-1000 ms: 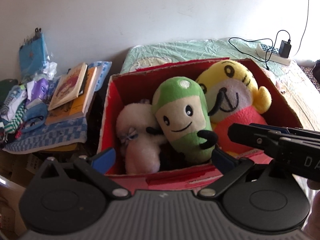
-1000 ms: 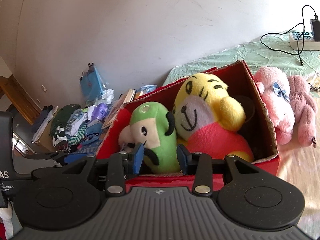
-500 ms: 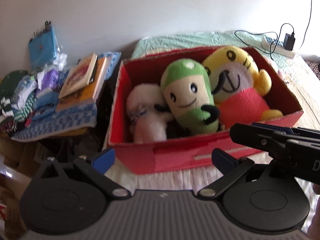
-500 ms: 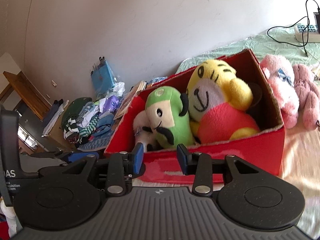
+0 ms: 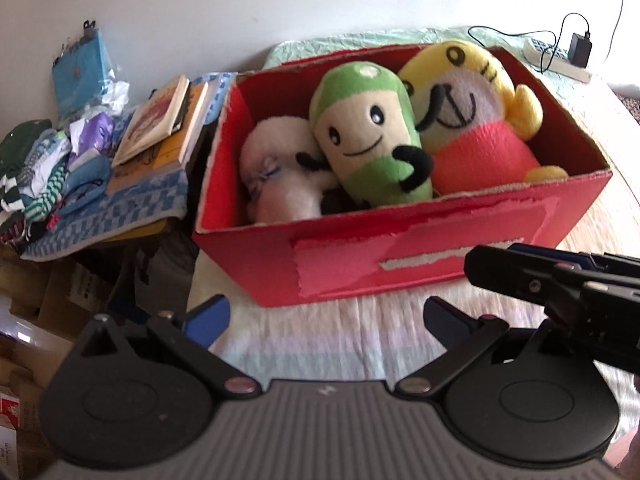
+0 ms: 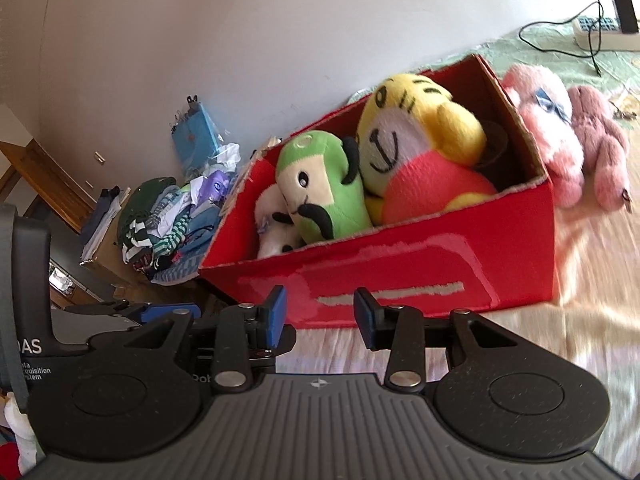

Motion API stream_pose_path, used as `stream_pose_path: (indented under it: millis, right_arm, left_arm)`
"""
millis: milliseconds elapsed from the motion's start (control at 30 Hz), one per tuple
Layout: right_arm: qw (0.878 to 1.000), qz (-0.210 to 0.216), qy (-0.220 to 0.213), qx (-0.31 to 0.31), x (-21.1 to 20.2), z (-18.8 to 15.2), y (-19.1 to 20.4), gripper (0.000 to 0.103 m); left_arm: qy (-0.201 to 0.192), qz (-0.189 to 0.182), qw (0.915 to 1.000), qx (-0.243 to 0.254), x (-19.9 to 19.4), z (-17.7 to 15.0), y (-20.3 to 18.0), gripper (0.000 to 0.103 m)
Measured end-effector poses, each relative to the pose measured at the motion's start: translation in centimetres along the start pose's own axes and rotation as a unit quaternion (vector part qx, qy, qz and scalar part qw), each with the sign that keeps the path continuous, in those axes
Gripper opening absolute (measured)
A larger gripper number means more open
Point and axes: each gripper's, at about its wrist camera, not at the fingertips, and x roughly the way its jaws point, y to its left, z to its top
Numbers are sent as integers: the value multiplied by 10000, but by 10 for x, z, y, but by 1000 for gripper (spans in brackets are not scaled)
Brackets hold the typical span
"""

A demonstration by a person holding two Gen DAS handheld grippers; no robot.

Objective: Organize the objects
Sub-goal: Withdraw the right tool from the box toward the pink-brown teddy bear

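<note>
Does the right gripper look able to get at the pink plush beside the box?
Probably yes: the pink plush lies in the open on the bed beyond the red box's right end, and the right gripper is open and empty.

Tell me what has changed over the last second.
Both grippers have backed away from the red box: left gripper wide open, right gripper partly open, both empty. The green plush, yellow plush and white plush stay in the box.

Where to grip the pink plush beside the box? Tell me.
Take the pink plush by its round head, coming from above with the right hand-held gripper. It lies against the red box's end wall, so that side is blocked; the top is free.
</note>
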Motion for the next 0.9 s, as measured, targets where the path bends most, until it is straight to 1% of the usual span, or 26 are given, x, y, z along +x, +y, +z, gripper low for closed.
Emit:
stream_pose_path:
  millis: [133,233,500,700,800,900]
  right_arm:
    - [9999,-84,35,73,-2,-3,-5,41]
    - [9998,-130,78,129,-4,-5,-11,41]
    - [9988,-353,140,311,-17,-9,-35,41]
    - [9965,-600,67,578,-41,-5,-69,41]
    - [9946,-704,26,756,-55,0,-92,41]
    - [9928,-794,-21,895,-67,5,-112,41]
  left_arm:
    - [57,-35,10000,65,2,-2,-7,103]
    - [131,-129,9998,115,6,-4,-14,103]
    - [554,-704,9955,296,19,-12,-52,102]
    - [730,-1143,9902,319,25,-6,-83,102]
    - [737,-1334,9870,517,24,-5,-108,102]
    - [712,-1451,9839,765,20,-3,-136,102]
